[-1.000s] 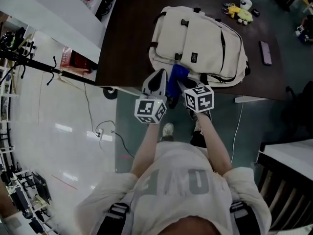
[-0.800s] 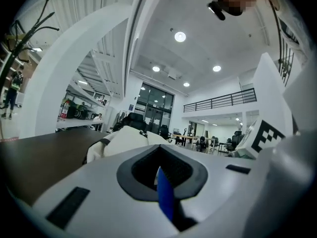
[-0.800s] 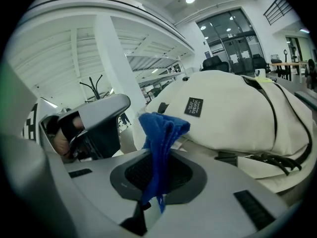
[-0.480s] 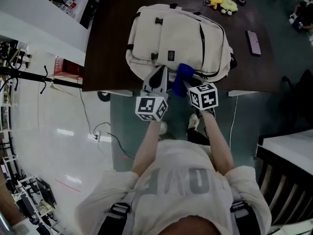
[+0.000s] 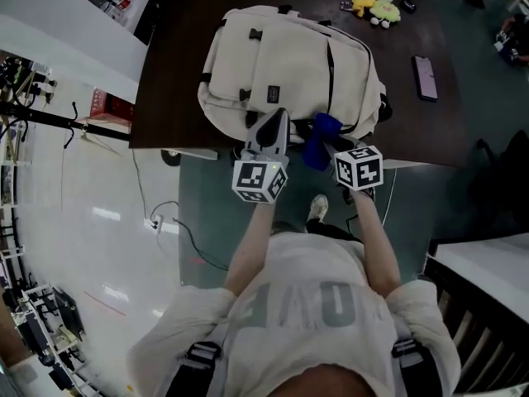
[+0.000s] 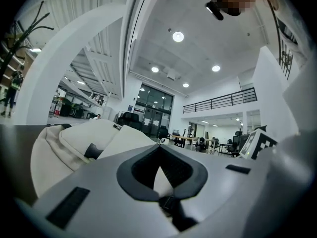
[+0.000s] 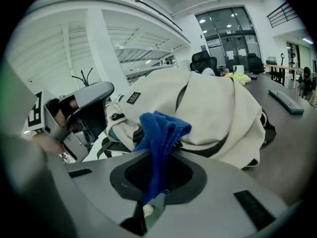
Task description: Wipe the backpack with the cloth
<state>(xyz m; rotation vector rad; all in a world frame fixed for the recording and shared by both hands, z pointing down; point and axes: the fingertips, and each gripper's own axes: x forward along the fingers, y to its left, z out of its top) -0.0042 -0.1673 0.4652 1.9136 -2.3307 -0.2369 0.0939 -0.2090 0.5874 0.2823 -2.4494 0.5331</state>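
**Containers.** One cream fabric backpack (image 5: 289, 64) lies flat on the dark brown surface (image 5: 178, 73) in the upper centre of the head view. Its black-trimmed zip lines and buckles face up. The compartments show no opening, and no contents are visible.

**Count.** One backpack. One blue fabric cloth (image 7: 161, 133). Two grippers. One flat dark rectangular device (image 5: 426, 77) lies on the surface at upper right, well apart from the backpack. One yellow plush toy (image 5: 376, 7) sits near the top edge.

**Right gripper** (image 5: 331, 145). The jaws pinch the cloth, which stands bunched above them. The cloth sits at the backpack's near edge, right of centre in the head view, touching or just beside the fabric.

**Left gripper** (image 5: 271, 131). The jaws are pressed together at their tips, which sit at the backpack's near edge, just left of the cloth. A cream patch shows through the gap behind the tips. It appears to be backpack fabric beyond the jaws rather than fabric clamped between them.
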